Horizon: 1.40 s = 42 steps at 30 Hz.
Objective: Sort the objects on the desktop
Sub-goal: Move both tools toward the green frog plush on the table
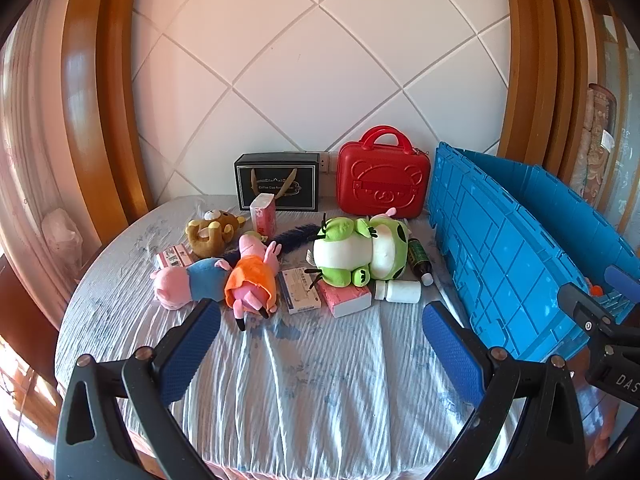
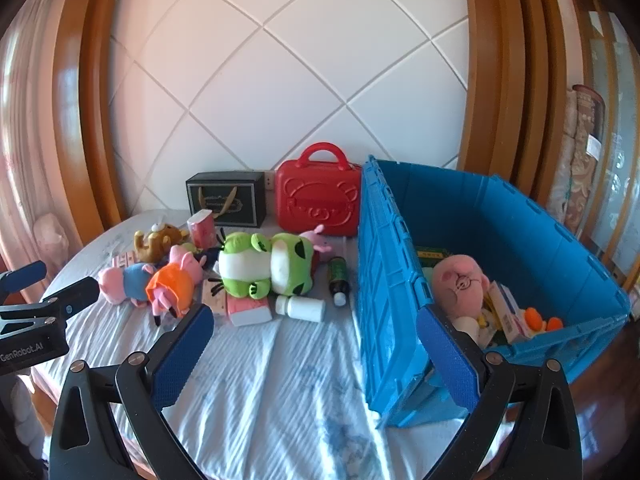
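Observation:
Toys and small packs lie in a heap on the round table: two green frog plushes (image 1: 360, 254) (image 2: 266, 264), an orange-dressed pig (image 1: 252, 276) (image 2: 170, 284), a blue-dressed pig (image 1: 192, 280), a brown bear (image 1: 212, 232), a white bottle (image 1: 398, 291) (image 2: 302, 307), a dark green bottle (image 1: 420, 258) (image 2: 339, 276), a pink tissue pack (image 1: 344, 300) and a medicine box (image 1: 300, 290). My left gripper (image 1: 322, 344) is open and empty, in front of the heap. My right gripper (image 2: 316, 348) is open and empty, by the blue crate (image 2: 520, 216) (image 1: 500, 248).
The crate at the right holds a pink pig plush (image 2: 460, 284), boxes and an orange toy. A red case (image 1: 382, 178) and a black box (image 1: 278, 180) stand at the back wall. A blue-white cloth (image 1: 300, 380) covers the table.

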Available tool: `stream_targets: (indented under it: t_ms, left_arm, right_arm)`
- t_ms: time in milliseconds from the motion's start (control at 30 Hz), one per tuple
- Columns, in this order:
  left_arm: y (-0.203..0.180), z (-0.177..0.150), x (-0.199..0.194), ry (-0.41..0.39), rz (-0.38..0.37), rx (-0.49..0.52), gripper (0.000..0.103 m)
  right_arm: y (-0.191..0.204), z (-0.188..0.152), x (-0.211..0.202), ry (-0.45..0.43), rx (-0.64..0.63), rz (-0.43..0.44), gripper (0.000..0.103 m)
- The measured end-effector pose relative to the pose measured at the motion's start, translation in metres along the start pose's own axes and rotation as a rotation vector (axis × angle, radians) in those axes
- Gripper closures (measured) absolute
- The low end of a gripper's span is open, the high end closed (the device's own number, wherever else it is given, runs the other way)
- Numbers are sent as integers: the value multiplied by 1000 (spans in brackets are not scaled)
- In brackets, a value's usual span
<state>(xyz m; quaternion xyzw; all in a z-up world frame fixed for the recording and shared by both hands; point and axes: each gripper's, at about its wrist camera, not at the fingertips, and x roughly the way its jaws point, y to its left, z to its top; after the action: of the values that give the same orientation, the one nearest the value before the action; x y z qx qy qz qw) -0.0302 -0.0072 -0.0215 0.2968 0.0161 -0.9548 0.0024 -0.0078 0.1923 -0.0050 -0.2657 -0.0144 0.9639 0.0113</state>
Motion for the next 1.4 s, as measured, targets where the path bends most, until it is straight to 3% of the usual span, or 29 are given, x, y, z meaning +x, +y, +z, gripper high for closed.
stream_targets:
  t_ms: [233,467,667,933,1100,1400]
  left_arm:
    - [8,3,23,28,23,-27,1]
    - [26,6,57,77,83,-87,0]
    - [64,-18,108,202,214,-159,0]
    - [118,-51,161,331,285,-241,1]
    - [134,-39,208,364,218,-195,1]
    - [134,-21,292,447,6,-76,1]
  right_arm:
    - [2,5,22,20,-20,28,0]
    - [14,20,63,43,-69,112,0]
    - [37,27,108,69,-142,243,0]
    - [64,12,203,239,-125,360,0]
    - [77,0,242,316,-102,322,0]
    - [94,-15,301,475,13,132,0]
